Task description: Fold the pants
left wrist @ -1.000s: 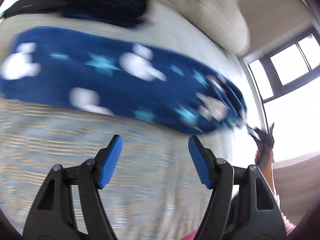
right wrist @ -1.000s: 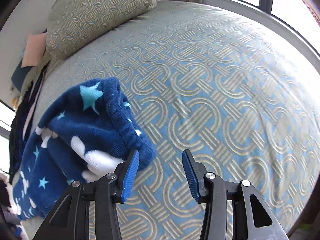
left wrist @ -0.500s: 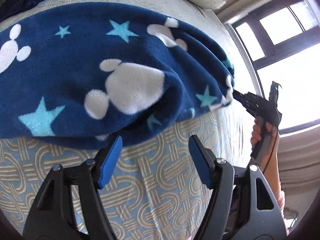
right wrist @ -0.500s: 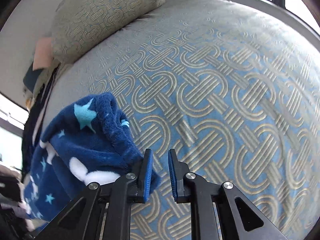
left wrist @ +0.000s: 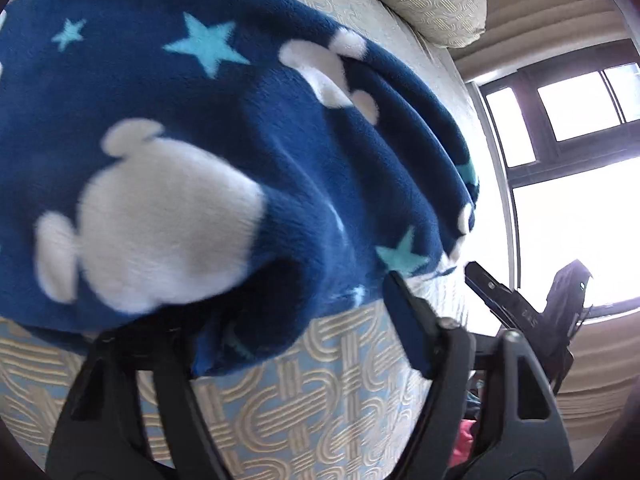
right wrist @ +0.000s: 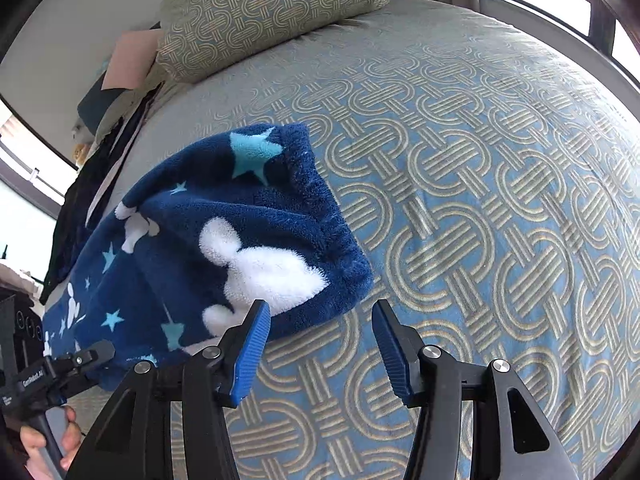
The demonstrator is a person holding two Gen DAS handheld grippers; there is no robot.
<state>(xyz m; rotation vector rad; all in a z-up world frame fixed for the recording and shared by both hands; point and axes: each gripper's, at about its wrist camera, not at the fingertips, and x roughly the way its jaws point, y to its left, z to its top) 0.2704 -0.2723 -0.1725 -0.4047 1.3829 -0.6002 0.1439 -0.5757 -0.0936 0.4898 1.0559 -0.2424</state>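
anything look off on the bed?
The navy fleece pants with stars and white mouse heads lie bunched and rumpled on the blue-and-beige patterned bedspread, not flat; the waistband end humps up. Dark clothes trail along the bed's far edge.

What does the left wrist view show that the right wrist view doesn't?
Only the left wrist view: the pants draped over one finger of the closing left gripper, with cloth between its jaws. Only the right wrist view: the hemmed edge, the opening right gripper with nothing between its jaws, and the hand holding the other gripper. Both: blue star-print pants, patterned bedspread, pillow.
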